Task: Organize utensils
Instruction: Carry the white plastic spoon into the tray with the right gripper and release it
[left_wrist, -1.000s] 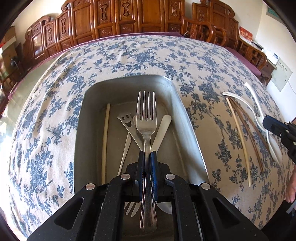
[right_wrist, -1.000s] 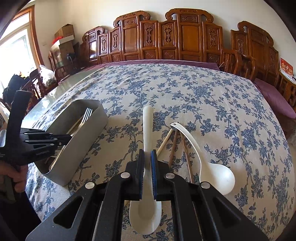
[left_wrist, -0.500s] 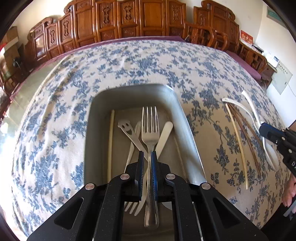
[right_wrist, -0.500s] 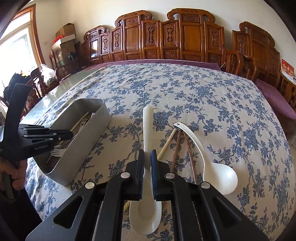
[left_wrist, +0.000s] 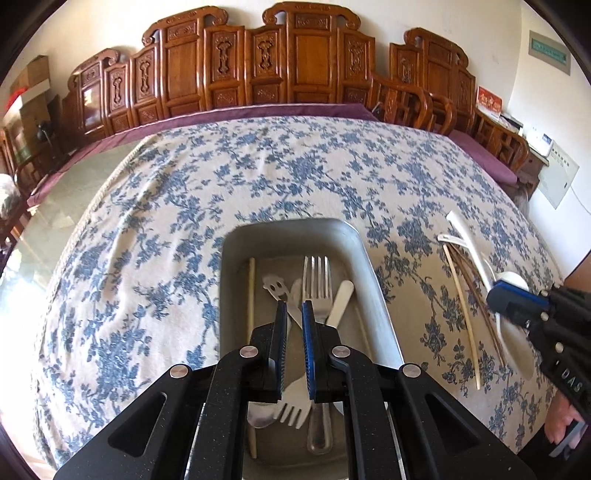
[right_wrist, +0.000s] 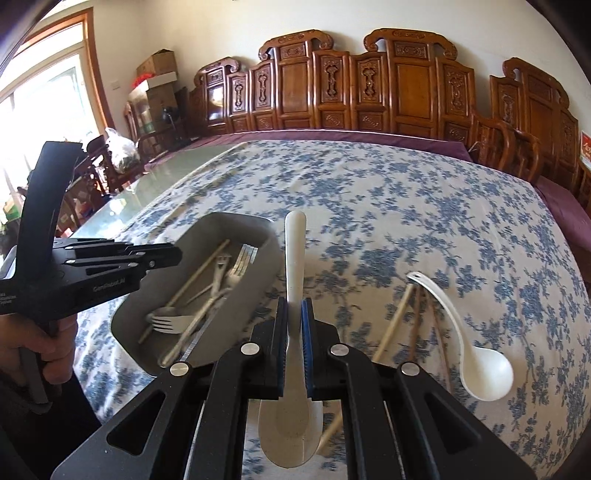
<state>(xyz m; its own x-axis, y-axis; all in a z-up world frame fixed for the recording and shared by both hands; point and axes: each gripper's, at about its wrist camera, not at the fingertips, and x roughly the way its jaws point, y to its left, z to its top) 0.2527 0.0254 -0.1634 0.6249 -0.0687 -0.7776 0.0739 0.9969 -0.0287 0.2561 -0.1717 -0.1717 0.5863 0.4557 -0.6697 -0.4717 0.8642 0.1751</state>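
A grey metal tray (left_wrist: 373, 280) lies on the floral cloth and holds a steel fork (left_wrist: 317, 284), a second fork, a smiley-face utensil (left_wrist: 274, 285), a pale chopstick (left_wrist: 251, 295) and a white handle. My left gripper (left_wrist: 294, 314) hovers above the tray, open a little and empty. My right gripper (right_wrist: 294, 314) is shut on a white spoon (right_wrist: 294, 258), held above the cloth to the right of the tray (right_wrist: 258, 273). A white ladle (right_wrist: 476, 365) and several chopsticks (right_wrist: 395, 321) lie on the cloth at the right.
The table carries a blue-flowered cloth (left_wrist: 184, 206) with a bare glass strip (right_wrist: 166, 177) at its left. Carved wooden chairs (left_wrist: 295, 62) line the far side. A wall stands close at the right.
My left gripper has opened and let go of the steel fork, which now lies in the tray, and has lifted back. My right gripper has carried the white spoon up and toward the tray.
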